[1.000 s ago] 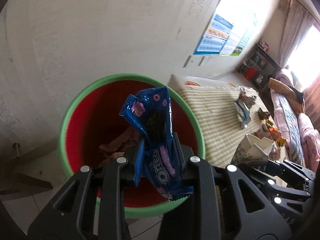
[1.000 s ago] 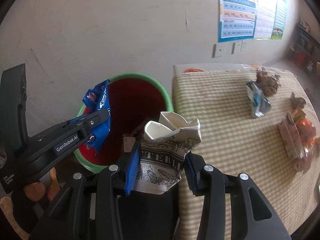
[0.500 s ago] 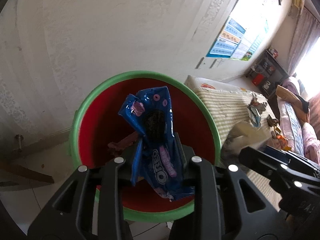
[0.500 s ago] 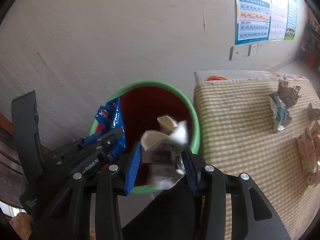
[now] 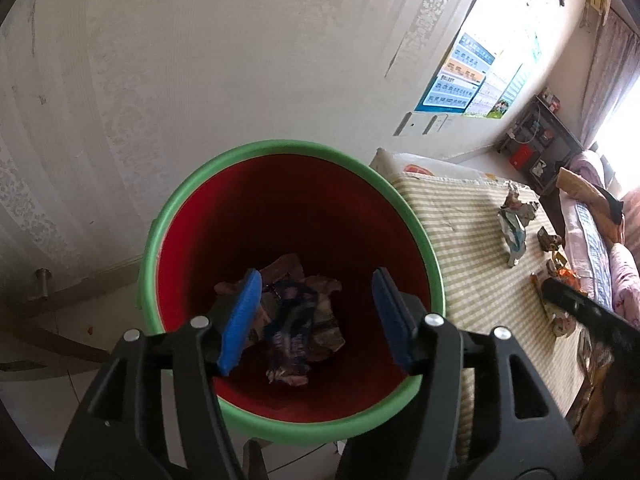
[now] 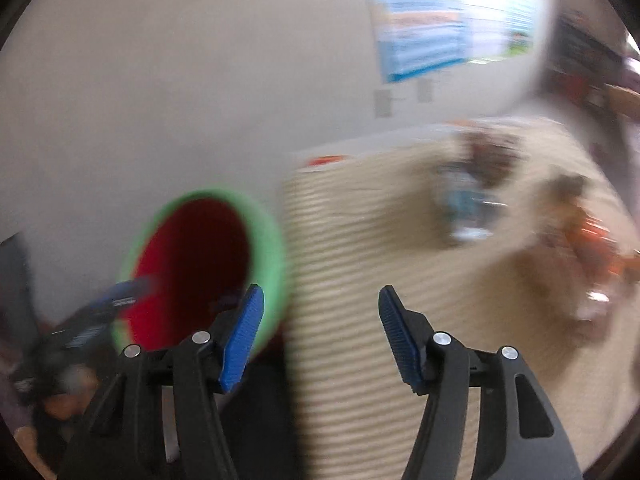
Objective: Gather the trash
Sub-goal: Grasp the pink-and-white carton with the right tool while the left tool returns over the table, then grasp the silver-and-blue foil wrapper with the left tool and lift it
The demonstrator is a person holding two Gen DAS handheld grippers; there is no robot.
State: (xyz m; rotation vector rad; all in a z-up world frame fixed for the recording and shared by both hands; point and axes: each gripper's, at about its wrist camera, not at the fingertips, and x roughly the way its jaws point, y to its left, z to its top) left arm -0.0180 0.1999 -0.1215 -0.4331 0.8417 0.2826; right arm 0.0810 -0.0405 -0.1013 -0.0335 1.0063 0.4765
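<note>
A red bin with a green rim [image 5: 256, 152] stands by the wall, left of the striped table [image 5: 472, 248]. My left gripper [image 5: 316, 316] is open and empty right above the bin's mouth. The blue Oreo wrapper [image 5: 292, 332] lies at the bottom among other crumpled trash. My right gripper [image 6: 320, 336] is open and empty above the table's left edge, beside the bin [image 6: 264, 232]; this view is blurred. Several wrappers [image 5: 514, 224] lie on the table; they also show in the right wrist view [image 6: 464, 208].
The wall rises close behind the bin, with a poster [image 5: 464, 80] and sockets. A dark shelf [image 5: 536, 148] and a bed with pink bedding [image 5: 612, 256] lie beyond the table. My right gripper's black body [image 5: 588, 316] shows at the right edge.
Both grippers have opened. The Oreo wrapper has dropped from the left gripper into the bin. The crumpled paper cup has left the right gripper, which has swung right toward the table.
</note>
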